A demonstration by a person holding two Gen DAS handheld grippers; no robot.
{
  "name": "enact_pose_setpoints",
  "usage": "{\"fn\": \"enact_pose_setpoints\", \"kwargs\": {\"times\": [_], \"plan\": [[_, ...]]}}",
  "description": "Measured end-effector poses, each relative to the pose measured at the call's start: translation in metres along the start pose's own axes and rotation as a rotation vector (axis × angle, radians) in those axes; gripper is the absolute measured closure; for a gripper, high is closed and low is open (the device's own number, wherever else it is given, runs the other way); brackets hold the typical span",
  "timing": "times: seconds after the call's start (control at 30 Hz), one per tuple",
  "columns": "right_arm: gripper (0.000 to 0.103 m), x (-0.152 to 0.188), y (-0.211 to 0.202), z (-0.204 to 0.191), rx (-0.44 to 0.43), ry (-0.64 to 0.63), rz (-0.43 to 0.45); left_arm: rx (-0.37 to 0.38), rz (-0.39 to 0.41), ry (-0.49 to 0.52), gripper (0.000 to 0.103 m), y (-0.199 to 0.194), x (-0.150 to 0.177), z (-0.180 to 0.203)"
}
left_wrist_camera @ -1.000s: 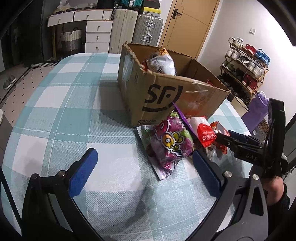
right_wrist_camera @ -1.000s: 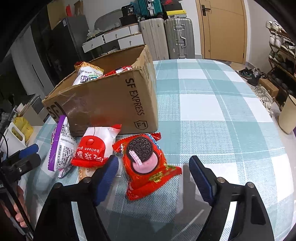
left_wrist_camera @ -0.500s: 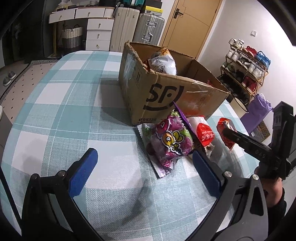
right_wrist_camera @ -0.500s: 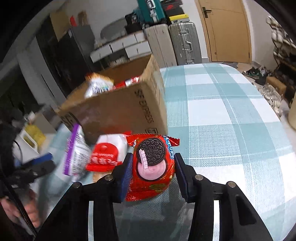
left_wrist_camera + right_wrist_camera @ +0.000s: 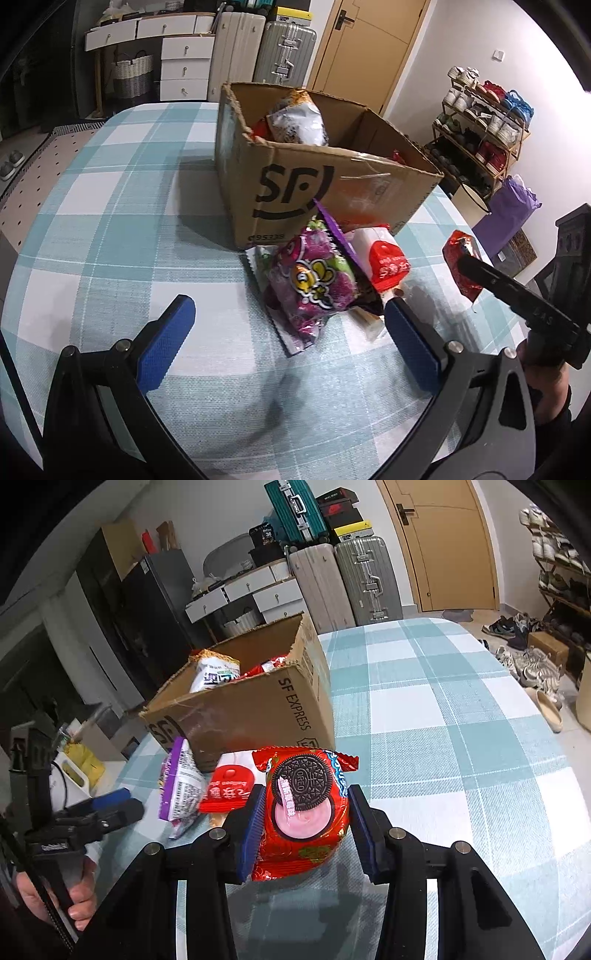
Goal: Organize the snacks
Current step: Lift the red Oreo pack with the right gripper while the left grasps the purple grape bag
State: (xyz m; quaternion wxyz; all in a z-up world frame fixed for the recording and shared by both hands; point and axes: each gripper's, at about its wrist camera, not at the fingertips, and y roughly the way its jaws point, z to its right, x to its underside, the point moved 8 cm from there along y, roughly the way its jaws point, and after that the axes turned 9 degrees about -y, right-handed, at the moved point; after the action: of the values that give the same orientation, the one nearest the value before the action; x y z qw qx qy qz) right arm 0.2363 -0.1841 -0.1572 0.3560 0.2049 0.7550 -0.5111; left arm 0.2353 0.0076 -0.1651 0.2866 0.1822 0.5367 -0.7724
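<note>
My right gripper (image 5: 306,821) is shut on a red Oreo packet (image 5: 304,812) and holds it above the checked table, in front of the open SF cardboard box (image 5: 255,709). The packet also shows in the left wrist view (image 5: 461,264). My left gripper (image 5: 286,332) is open and empty, low over the table, just short of a purple grape-candy bag (image 5: 314,284). A red-and-white snack bag (image 5: 384,258) lies beside it against the box (image 5: 306,184). A white chip bag (image 5: 299,122) and other snacks stand inside the box.
The table (image 5: 110,221) has a teal checked cloth and a rounded edge. Suitcases (image 5: 365,576), white drawers (image 5: 184,62) and a door stand behind. A shoe rack (image 5: 484,125) and a purple bag (image 5: 509,210) are on the right.
My right gripper closed on the Oreo packet and lifted it off the table. The left gripper stayed open and crept a little closer to the purple bag.
</note>
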Motion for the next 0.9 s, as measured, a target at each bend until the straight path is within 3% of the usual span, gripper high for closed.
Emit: {"fn": "enact_pose_setpoints", "kwargs": {"times": [0.43, 0.9], "plan": [[0.059, 0.004, -0.032, -0.010, -0.028, 0.003, 0.046, -0.009, -0.051, -0.009, 0.001, 0.027, -0.008, 0.015], [0.059, 0.010, -0.046, -0.004, -0.035, 0.011, 0.059, -0.035, -0.110, -0.074, 0.001, 0.065, -0.021, 0.001]]}}
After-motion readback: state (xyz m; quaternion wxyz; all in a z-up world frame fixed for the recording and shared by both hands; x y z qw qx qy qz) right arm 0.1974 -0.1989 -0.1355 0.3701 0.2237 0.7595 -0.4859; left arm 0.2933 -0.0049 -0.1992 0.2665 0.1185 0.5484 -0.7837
